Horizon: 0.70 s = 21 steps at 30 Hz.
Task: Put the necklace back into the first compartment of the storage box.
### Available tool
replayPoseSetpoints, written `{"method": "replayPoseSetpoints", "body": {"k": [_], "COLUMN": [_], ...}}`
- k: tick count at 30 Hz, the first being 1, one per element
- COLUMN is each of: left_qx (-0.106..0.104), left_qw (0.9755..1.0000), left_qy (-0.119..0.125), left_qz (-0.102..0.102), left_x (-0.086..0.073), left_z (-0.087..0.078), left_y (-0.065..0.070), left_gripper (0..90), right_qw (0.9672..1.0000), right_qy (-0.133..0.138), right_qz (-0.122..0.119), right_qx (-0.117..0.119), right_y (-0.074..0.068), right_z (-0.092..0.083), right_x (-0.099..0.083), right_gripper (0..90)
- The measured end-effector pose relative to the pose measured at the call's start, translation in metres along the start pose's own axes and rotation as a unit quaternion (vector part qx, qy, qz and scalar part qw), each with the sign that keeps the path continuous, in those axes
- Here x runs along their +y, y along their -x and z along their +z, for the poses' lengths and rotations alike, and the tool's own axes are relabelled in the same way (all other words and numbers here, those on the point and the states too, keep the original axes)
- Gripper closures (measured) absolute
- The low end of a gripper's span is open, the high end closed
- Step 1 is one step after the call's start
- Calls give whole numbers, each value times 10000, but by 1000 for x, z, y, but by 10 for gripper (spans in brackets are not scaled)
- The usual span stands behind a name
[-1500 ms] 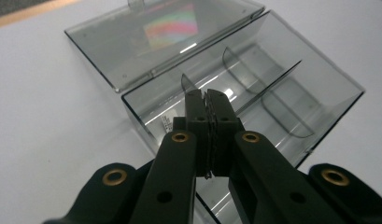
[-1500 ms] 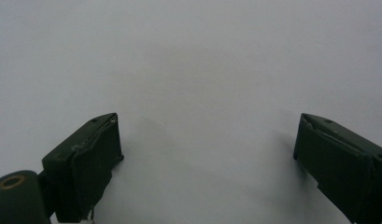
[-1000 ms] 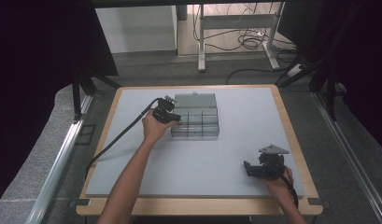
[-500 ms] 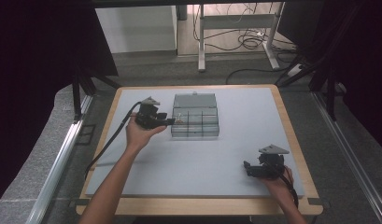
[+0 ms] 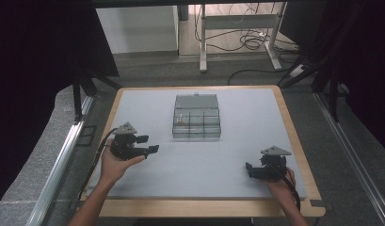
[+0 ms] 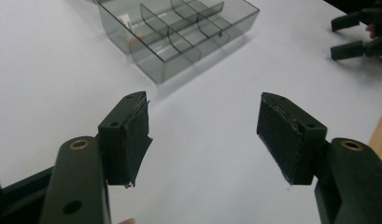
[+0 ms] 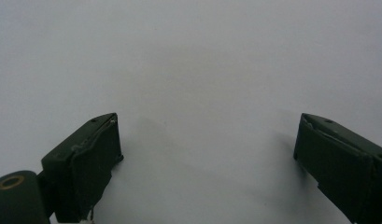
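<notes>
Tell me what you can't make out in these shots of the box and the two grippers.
- Small item in the box: a pale speck with an orange bit in one compartment, too small in the high view, blurred and cut by the dividers in the left gripper view.
- Box lid: its far part runs off the top edge in the left gripper view.
- Right gripper: small and dark in the high view, so its jaw tips blur together.

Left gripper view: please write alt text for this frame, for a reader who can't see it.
The left gripper is open and empty above a white table, jaws wide apart. Beyond it sits a clear plastic organizer box with divided compartments, one holding something small I can't identify. The right gripper shows at the top right edge.
</notes>
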<state>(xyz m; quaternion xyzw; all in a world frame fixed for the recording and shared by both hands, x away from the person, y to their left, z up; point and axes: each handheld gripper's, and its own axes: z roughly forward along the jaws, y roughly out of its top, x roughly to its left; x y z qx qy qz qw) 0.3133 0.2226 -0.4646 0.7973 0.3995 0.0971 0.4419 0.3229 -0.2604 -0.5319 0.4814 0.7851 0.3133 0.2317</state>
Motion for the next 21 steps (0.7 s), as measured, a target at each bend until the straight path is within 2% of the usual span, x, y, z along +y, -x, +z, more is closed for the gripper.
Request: {"method": "replayPoseSetpoints", "body": {"k": [8, 11, 13, 17, 21], "left_qx": [-101, 41, 14, -43, -14], "left_qw": [9999, 9998, 9998, 9997, 9998], "left_qy": [-76, -190, -190, -244, -174], "left_qz": [-13, 69, 62, -6, -131], "left_x": [-24, -27, -28, -32, -33], "left_z": [2, 3, 2, 1, -5], "left_y": [9, 9, 10, 8, 3], "left_gripper": [334, 327, 327, 319, 314], "right_qw": [10000, 10000, 10000, 10000, 10000], "right_qy": [-2, -4, -3, -1, -1], "right_qz": [18, 20, 18, 19, 22], "right_qx": [8, 12, 14, 15, 20], "right_y": [0, 0, 0, 0, 0], "right_z": [0, 0, 0, 0, 0], "right_x": [0, 0, 0, 0, 0], "right_gripper": [70, 70, 70, 70, 70]}}
